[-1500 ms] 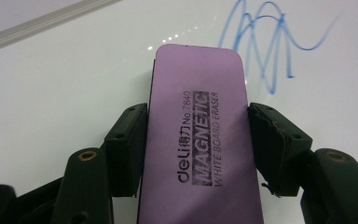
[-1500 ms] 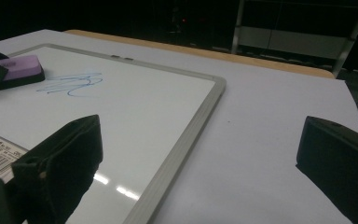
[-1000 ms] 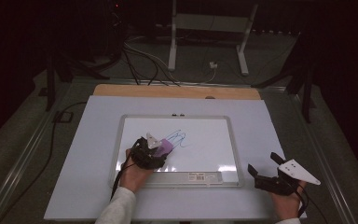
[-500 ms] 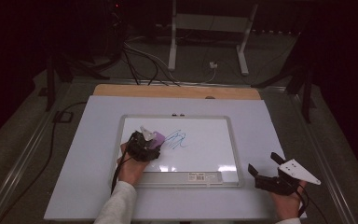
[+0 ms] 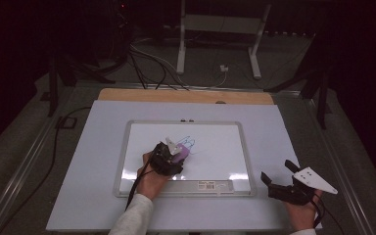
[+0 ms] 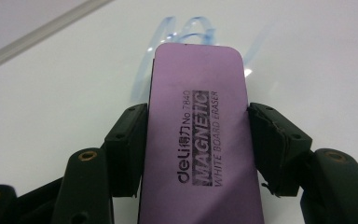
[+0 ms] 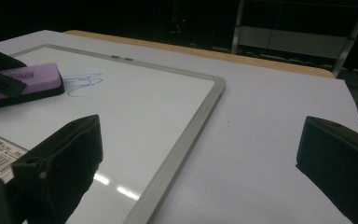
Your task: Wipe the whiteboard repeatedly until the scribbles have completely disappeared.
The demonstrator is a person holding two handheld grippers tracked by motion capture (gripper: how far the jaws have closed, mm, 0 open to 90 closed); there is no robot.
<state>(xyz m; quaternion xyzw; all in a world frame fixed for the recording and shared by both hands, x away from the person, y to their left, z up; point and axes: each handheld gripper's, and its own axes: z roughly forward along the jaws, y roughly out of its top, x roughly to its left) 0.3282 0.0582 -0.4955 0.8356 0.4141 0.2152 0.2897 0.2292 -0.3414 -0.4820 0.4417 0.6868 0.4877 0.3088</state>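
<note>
Moving: left gripper (image 5: 172,155) and purple eraser (image 5: 178,153) have shifted right across the whiteboard (image 5: 225,147) toward the blue scribble (image 5: 188,143).
Grip: jaws clamp the eraser's long sides.
Axis: lengthwise toward the scribble, flat on board.
Right gripper (image 5: 280,178): jaws spread, empty, on table (image 5: 103,196).

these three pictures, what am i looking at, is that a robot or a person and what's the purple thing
It is a person, not a robot. Each hand holds a tool with two black jaws.

The high view looks down on the table from above the person. The other two come from cameras riding on the tools.

A whiteboard lies on a white sheet. It carries blue marker scribbles.

The left gripper clamps a purple eraser by its sides; its label reads "magnetic white board eraser". The eraser sits on the board just short of the scribbles, partly over them.

The right gripper rests beside the board with its jaws wide apart, holding nothing.
</note>
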